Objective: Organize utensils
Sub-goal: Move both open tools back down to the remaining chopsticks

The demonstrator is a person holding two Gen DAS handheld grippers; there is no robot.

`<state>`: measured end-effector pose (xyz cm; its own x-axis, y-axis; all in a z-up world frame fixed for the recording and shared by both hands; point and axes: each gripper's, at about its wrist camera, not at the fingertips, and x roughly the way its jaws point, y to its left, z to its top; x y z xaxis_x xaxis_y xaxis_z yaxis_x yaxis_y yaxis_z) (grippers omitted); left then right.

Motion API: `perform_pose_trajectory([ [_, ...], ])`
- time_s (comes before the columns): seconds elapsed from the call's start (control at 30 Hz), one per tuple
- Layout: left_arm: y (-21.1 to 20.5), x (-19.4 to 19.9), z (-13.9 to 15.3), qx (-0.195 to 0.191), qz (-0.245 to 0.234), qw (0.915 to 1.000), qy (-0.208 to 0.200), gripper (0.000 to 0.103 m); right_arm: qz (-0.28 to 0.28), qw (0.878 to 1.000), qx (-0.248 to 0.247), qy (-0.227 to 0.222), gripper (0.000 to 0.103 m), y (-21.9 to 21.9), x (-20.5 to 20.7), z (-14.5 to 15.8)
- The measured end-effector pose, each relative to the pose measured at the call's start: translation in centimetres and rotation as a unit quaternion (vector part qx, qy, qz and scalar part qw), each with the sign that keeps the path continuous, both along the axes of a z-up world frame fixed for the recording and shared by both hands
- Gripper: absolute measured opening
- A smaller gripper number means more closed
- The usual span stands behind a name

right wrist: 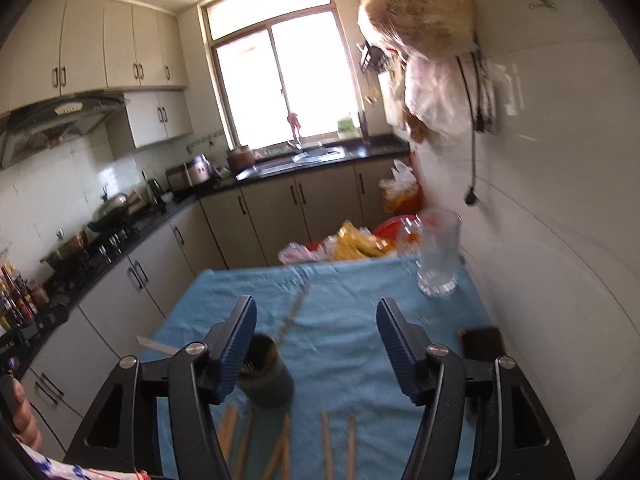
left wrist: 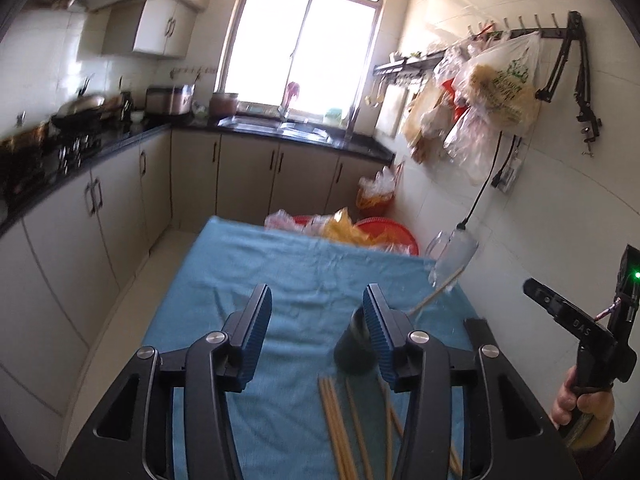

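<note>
Several wooden chopsticks [left wrist: 340, 428] lie loose on the blue cloth [left wrist: 296, 276] near its front edge; they also show in the right wrist view [right wrist: 326, 446]. A dark round utensil holder [right wrist: 266, 374] stands upright just behind them, partly hidden by my left gripper's right finger in the left wrist view [left wrist: 354, 350]. One chopstick [left wrist: 438, 292] leans toward the clear glass [left wrist: 452, 260]. My left gripper [left wrist: 318, 336] is open and empty above the cloth. My right gripper [right wrist: 316, 344] is open and empty, the holder by its left finger.
A clear glass [right wrist: 438, 256] stands at the cloth's far right corner by the tiled wall. A dark flat object [right wrist: 480, 342] lies at the right edge. Plastic bags and a red basin [left wrist: 384, 232] sit behind the table. Cabinets and the stove counter [left wrist: 80, 152] run along the left.
</note>
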<state>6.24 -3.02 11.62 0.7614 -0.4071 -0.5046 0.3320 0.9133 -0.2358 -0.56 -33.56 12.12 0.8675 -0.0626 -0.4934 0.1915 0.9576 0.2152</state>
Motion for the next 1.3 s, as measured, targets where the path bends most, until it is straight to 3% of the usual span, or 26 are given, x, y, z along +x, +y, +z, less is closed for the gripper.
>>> perform_pose_trajectory([
  [0.27, 0.4, -0.4, -10.1, 0.003, -0.013, 0.9925, 0.122, 0.046, 0.015, 0.992, 0.036, 0.121, 0.068, -1.6, -0.8, -9.6],
  [0.5, -3.9, 0.0, -16.4, 0.051, -0.071, 0.9797, 0.180, 0.023, 0.036, 0.982, 0.048, 0.182, 0.066, -1.3, -0.3, -15.1],
  [0.57, -5.0, 0.2, -17.5, 0.060, -0.083, 0.9766, 0.189, 0.023, 0.037, 0.981, 0.050, 0.186, 0.066, -1.4, -0.4, -15.8],
  [0.87, -7.9, 1.7, -20.6, 0.097, -0.098, 0.9684, 0.208, 0.007, 0.033, 0.978, 0.059, 0.195, 0.066, -1.7, -0.3, -17.3],
  [1.3, -8.8, 2.8, -20.5, 0.123, -0.089, 0.9677, 0.201, 0.005, 0.035, 0.976, 0.060, 0.208, 0.066, -1.4, 0.7, -18.7],
])
